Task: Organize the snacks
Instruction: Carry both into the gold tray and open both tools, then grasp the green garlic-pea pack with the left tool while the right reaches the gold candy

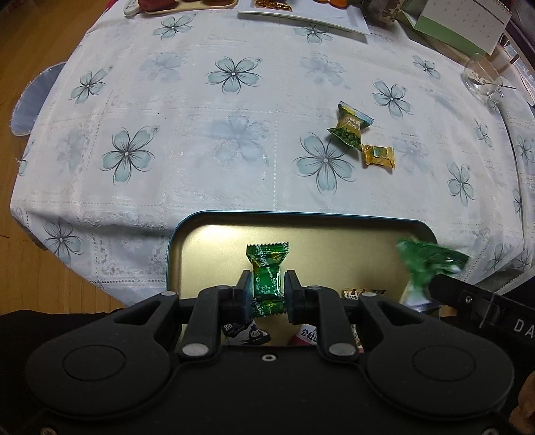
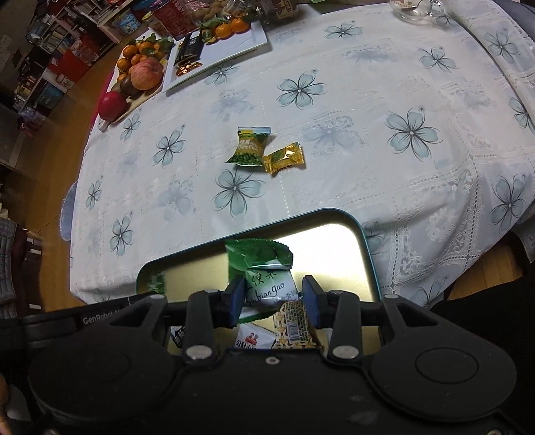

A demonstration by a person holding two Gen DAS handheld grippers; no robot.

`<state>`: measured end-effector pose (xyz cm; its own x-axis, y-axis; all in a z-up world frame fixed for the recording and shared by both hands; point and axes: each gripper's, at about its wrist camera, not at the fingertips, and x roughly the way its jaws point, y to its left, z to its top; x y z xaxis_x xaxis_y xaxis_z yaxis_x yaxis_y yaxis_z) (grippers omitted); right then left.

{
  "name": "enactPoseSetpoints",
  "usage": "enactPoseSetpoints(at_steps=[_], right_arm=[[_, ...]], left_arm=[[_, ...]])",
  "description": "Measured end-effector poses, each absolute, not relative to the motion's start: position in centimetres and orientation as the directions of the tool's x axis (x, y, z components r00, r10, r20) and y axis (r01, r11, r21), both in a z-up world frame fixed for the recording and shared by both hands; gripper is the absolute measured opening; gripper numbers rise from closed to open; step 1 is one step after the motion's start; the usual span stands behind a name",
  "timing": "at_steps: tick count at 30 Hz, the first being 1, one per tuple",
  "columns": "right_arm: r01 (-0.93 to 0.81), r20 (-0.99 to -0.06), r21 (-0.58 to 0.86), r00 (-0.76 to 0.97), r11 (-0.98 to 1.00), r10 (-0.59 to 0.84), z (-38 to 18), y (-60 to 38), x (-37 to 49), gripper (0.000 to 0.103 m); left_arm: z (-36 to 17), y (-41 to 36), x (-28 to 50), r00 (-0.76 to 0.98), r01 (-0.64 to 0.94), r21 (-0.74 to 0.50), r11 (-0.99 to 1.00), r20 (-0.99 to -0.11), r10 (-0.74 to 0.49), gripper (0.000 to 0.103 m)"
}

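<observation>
A gold-lined tin (image 1: 207,234) lies open at the near table edge, with several wrapped snacks (image 1: 244,331) in it. Over it my left gripper (image 1: 267,291) points down; a green candy (image 1: 265,284) sits between its pads, which stand slightly off it. My right gripper (image 2: 272,294) hangs over the same tin (image 2: 334,214), with a green-and-white packet (image 2: 267,284) between its pads and a sliver of space on the right. That packet (image 1: 431,264) looks blurred in the left wrist view. A green pea packet (image 2: 250,147) and a gold candy (image 2: 284,157) lie on the floral cloth.
At the far side stand a fruit tray (image 2: 140,73) with an apple and oranges, a white tray (image 2: 234,43), a glass cup (image 1: 481,80) and a desk calendar (image 1: 461,23). Wooden floor (image 1: 33,50) shows past the left table edge.
</observation>
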<state>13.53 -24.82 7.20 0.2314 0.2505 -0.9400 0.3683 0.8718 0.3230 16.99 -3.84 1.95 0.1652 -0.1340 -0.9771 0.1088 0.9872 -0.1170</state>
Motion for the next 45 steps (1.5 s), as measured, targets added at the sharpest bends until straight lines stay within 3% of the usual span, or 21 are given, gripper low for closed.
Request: enactPoseSetpoints(at_steps=[6, 11, 27, 45], right_arm=[[0.358, -0.939, 0.324, 0.233, 0.875, 0.253, 7.6, -24.7, 13.6, 0.057], [0.355, -0.943, 0.312, 0.229, 0.881, 0.242, 7.5, -24.8, 13.8, 0.059], [0.364, -0.958, 0.284, 0.153, 0.887, 0.244, 4.8, -24.9, 15.4, 0.059], [0.371, -0.974, 0.225, 0.123, 0.901, 0.192, 1.8, -26.6, 22.6, 0.059]], left_arm=[[2.0, -4.0, 16.8, 0.153, 0.115, -0.125, 0.985, -0.978, -0.142, 0.031], [2.0, -4.1, 17.1, 0.155, 0.120, -0.118, 0.986, -0.979, -0.136, 0.031], [0.7, -4.7, 19.0, 0.164, 0.148, -0.028, 0.989, -0.985, -0.052, 0.031], [-1.0, -6.1, 25.7, 0.147, 0.140, -0.019, 0.990, -0.988, -0.040, 0.031]])
